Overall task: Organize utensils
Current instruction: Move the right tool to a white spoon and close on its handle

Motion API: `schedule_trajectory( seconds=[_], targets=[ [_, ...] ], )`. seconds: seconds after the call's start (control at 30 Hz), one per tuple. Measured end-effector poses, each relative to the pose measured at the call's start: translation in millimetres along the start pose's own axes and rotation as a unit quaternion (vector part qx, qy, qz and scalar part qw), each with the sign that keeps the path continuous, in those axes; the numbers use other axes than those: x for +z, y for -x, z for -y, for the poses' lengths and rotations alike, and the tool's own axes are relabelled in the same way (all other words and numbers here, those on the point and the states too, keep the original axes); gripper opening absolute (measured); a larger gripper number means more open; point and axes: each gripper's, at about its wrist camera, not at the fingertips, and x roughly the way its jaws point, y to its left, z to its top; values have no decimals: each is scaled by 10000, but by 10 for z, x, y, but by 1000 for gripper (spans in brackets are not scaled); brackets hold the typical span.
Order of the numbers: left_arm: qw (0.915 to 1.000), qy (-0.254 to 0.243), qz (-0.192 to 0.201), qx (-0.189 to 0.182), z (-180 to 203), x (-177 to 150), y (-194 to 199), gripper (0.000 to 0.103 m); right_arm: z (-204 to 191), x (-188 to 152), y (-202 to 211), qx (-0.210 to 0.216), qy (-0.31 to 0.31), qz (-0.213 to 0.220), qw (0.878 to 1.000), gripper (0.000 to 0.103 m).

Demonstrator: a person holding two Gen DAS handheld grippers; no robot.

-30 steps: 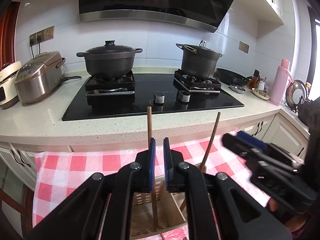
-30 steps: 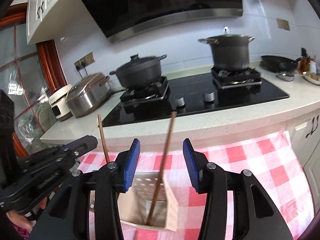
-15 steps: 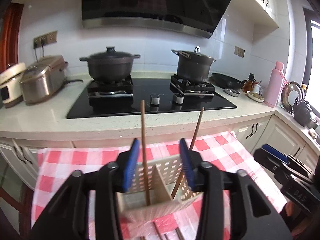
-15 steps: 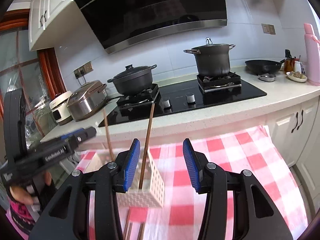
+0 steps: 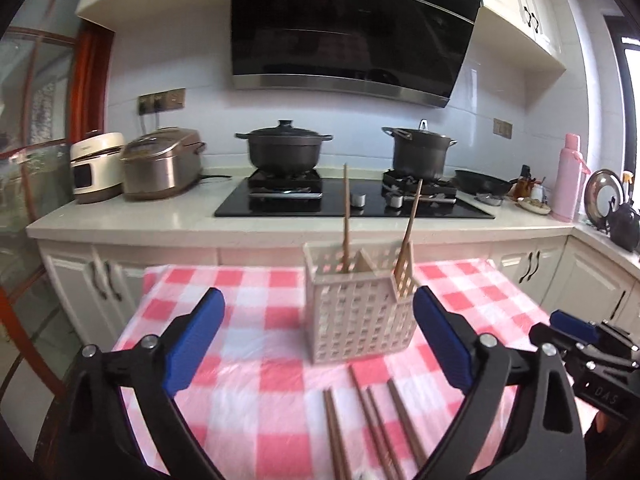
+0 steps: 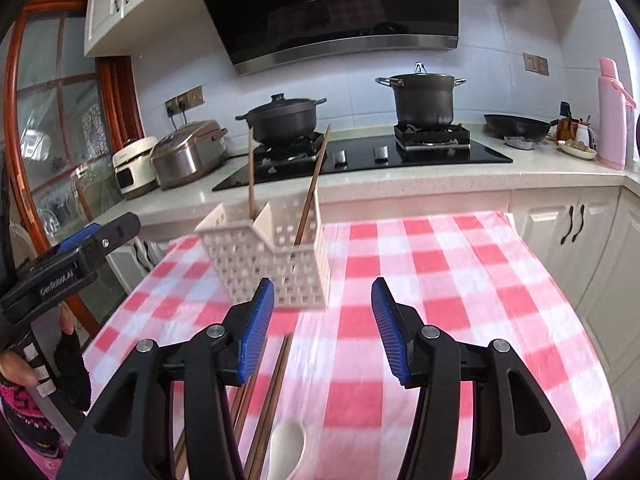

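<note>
Chopsticks (image 5: pixel 384 424) are what we have left to sort: several thin brown sticks lie loose on the checked cloth (image 5: pixel 248 408), just in front of the caddy (image 5: pixel 358 316), fanned a little and partly crossing in the left view. Two more already stand in the caddy, one in each compartment, the left one (image 5: pixel 346 216) nearly upright and the right one (image 5: pixel 408 232) leaning outward. We judge them light, stiff and smooth (likely to roll or skate on the plastic-looking cloth), so we would take one at a time near its middle, pads square across it, since a pinch near a tip would let it swing. A white spoon (image 6: pixel 288 446) lies beside them in the right view; it looks harder and a touch heavier, and its handle, hidden below the frame, would be the place to grip. The caddy itself looks like light perforated plastic and could tip or slide if nudged. Our left gripper (image 5: pixel 318 340) hangs before it with jaws wide apart and nothing between the pads; they have just been opening. Our right gripper (image 6: pixel 323 328) is also apart, less widely, empty, jaws just having opened a bit further, over the cloth beside the sticks. Beyond the table (image 6: pixel 460 280) sit the counter (image 5: pixel 120 224), hob and two dark pots.
</note>
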Motion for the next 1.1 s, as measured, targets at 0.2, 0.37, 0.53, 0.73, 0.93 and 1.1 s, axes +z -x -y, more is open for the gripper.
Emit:
schedule_trajectory(
  seconds=[0.2,0.37,0.53,0.73,0.93,1.1],
  targets=[
    [9992,12,-294,284,-101,-505,211,94,-73,-396,-10,32,1,-372,9993,51],
    [9972,81,-511,540,-213,-783,255,94,-124,-706,-54,43,1,-694,9976,51],
    [9950,158,-694,705,-263,-992,283,94,-151,-917,-80,10,6,-928,9957,51],
    [9935,156,-854,742,-266,-1144,298,93,-214,-1033,-200,28,56,-1261,9920,51],
    [9931,121,-938,691,-269,-1222,298,93,-259,-1055,-346,85,56,-1545,9879,51],
    [9938,34,-902,655,-261,-1251,316,93,-250,-1037,-487,98,-35,-1790,9838,48]
  ],
)
